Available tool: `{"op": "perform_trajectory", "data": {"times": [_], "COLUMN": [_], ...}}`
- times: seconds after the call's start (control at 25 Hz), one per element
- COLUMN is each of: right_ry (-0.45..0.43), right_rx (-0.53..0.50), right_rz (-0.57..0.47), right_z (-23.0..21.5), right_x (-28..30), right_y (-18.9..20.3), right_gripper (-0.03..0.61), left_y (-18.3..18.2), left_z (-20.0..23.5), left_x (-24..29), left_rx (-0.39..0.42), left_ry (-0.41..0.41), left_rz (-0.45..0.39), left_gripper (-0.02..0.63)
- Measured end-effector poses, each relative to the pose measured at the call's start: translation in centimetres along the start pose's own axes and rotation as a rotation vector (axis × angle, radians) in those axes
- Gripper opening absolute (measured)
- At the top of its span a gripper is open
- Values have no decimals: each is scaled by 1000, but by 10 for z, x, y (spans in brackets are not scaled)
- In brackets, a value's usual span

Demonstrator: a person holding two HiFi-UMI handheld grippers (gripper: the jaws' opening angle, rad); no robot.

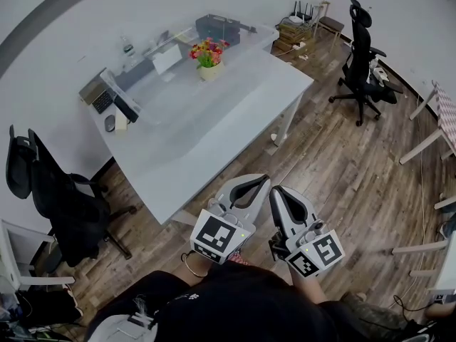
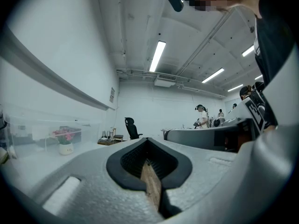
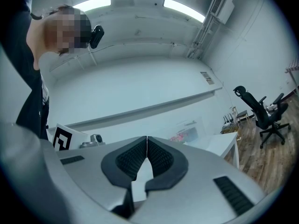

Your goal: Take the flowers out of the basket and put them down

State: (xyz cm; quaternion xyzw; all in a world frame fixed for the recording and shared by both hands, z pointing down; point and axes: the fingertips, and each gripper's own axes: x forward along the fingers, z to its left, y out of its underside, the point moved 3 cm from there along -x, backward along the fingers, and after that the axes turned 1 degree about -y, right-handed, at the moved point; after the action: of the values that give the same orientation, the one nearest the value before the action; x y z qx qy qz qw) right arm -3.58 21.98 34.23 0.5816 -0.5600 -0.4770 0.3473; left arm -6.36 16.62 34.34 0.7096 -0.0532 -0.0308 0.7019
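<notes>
Flowers (image 1: 208,50) stood upright in their pale basket (image 1: 211,70) toward the far side of a long white table (image 1: 214,141) in the head view, red, pink and yellow blooms on top and the stems' long axis running straight up. A clear-walled box (image 1: 217,27) sat just behind the basket, and a laptop (image 1: 100,95) lay near the table's left end. A broad stretch of bare tabletop separated the basket from the table's near edge. The left gripper (image 1: 262,179) and right gripper (image 1: 276,189) hung side by side over the wood floor (image 1: 342,177), short of that near edge and well apart from the basket, each with its claw closed and nothing in it. One black office chair (image 1: 57,198) stood off the table's left end; another black chair (image 1: 363,55) stood across the open floor to the right.

In the left gripper view, the left gripper (image 2: 147,141) pointed level across the room, its pads pressed together at the tips around nothing. The flowers (image 2: 63,135) showed small at far left, upright in the basket (image 2: 65,148) in front of the clear wall. A black chair (image 2: 132,127) and standing people (image 2: 202,118) lay far beyond.

In the right gripper view, the right gripper (image 3: 147,139) had its pads meeting at the tips, empty. The flowers (image 3: 184,135) appeared as a pink smudge by the clear panel, too small to read further. The table's corner (image 3: 229,146) jutted toward open floor, with a black chair (image 3: 259,113) well beyond it.
</notes>
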Motion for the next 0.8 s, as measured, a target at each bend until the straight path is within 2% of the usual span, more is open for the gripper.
{"op": "perform_trajectory", "data": {"times": [0.8], "right_ry": [-7], "right_rx": [-22], "right_rz": [14], "right_z": [0], "right_x": [48], "right_y": [3], "right_gripper": [12], "left_y": [-6], "left_z": [46], "left_x": [3], "left_rx": [3], "left_ry": [-6], "left_rz": [-35], "left_gripper": [2]}}
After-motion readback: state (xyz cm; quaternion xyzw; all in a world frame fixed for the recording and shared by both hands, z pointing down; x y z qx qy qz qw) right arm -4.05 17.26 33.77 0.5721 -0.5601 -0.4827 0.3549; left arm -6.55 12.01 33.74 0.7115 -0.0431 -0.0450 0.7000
